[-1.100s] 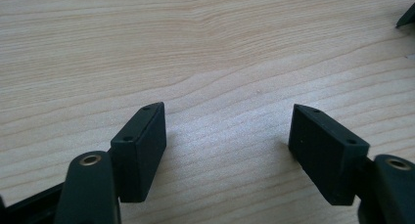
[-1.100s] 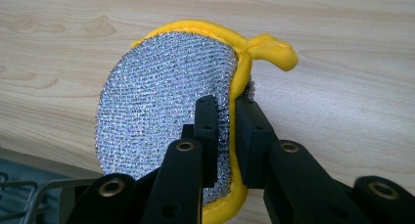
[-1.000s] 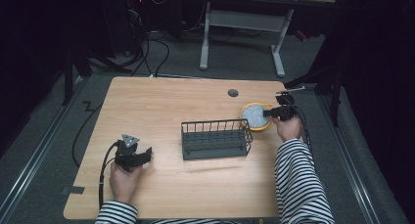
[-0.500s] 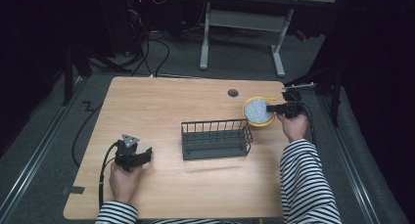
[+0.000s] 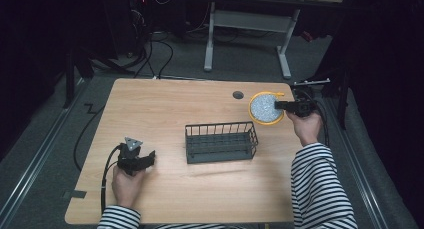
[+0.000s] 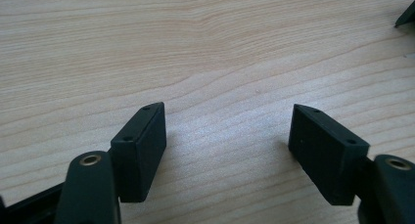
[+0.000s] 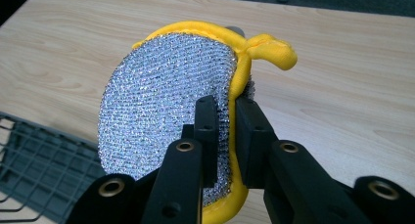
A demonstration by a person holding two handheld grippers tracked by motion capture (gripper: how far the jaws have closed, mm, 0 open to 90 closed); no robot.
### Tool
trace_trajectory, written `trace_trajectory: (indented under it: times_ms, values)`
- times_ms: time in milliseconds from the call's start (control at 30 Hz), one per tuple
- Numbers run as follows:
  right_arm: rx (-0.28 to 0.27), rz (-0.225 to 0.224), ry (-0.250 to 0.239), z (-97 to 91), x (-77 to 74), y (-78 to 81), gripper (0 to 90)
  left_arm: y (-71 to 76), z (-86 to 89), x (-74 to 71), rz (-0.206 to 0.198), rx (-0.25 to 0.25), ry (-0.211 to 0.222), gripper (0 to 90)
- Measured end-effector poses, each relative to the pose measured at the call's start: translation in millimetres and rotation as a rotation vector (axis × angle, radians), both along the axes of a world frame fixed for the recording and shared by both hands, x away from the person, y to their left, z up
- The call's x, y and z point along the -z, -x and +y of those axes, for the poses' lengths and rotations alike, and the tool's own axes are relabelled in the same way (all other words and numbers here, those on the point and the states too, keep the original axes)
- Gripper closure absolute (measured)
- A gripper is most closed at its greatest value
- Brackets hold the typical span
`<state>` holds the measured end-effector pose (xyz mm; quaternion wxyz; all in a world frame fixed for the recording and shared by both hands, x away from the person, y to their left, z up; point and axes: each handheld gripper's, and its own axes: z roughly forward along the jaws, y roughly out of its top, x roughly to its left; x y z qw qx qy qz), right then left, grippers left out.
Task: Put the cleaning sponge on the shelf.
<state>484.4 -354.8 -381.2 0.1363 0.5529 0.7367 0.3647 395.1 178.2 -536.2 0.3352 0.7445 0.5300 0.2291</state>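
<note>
In the high view, the right tool [image 5: 278, 105] sits at about two o'clock on the table [image 5: 200, 199], clamped on the edge of a round scouring pad [image 5: 265, 108] with a silver mesh face and yellow rim; gripping the rim rather than the middle leaves the pad free to hang sideways, which would suit dropping it edge-first into a container. The dark wire basket [image 5: 221, 142] stands near the table's centre, at roughly eight o'clock from the pad and clearly apart from it, its open top making it the likely destination. The left tool [image 5: 141, 159] rests low on the table at about eight o'clock, well away from the basket, probably parked to keep clear of the working hand. In the left gripper view, that tool's jaws stand wide apart over bare wood grain with nothing between them, so it is idle. In the right gripper view, the two jaws press together on the pad's lower rim, the mesh face bowing out at ten o'clock and a yellow hanging loop [image 7: 271, 50] poking up at one o'clock; the pad appears lifted off the wood, and a corner of the basket [image 7: 39, 165] lies at eight o'clock below it.
</note>
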Motion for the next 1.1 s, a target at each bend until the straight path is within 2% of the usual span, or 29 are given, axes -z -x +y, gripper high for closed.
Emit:
trace_trajectory:
  times_ms: [133, 267, 567, 700, 1100]
  values:
    - [-0.033, -0.010, -0.011, 7.0, -5.8, 4.7, 81.1, 0.0, 0.0, 0.1, -0.001, -0.001, 0.000, 30.8]
    - [-0.099, -0.030, 0.004, 24.5, -10.2, 12.0, 81.0, 0.0, 0.0, 0.1, -0.001, 0.000, 0.000, 30.8]
    - [-0.171, -0.022, -0.005, 44.0, -8.4, 17.6, 80.9, 0.0, 0.0, 0.1, -0.001, 0.000, 0.001, 30.8]
    - [-0.206, -0.021, -0.009, 55.2, -4.3, 21.2, 80.8, 0.0, 0.0, 0.1, -0.001, 0.001, 0.001, 30.8]
    - [-0.261, 0.004, -0.017, 74.7, 10.6, 24.9, 80.6, 0.0, 0.0, 0.1, -0.001, 0.001, 0.001, 30.7]
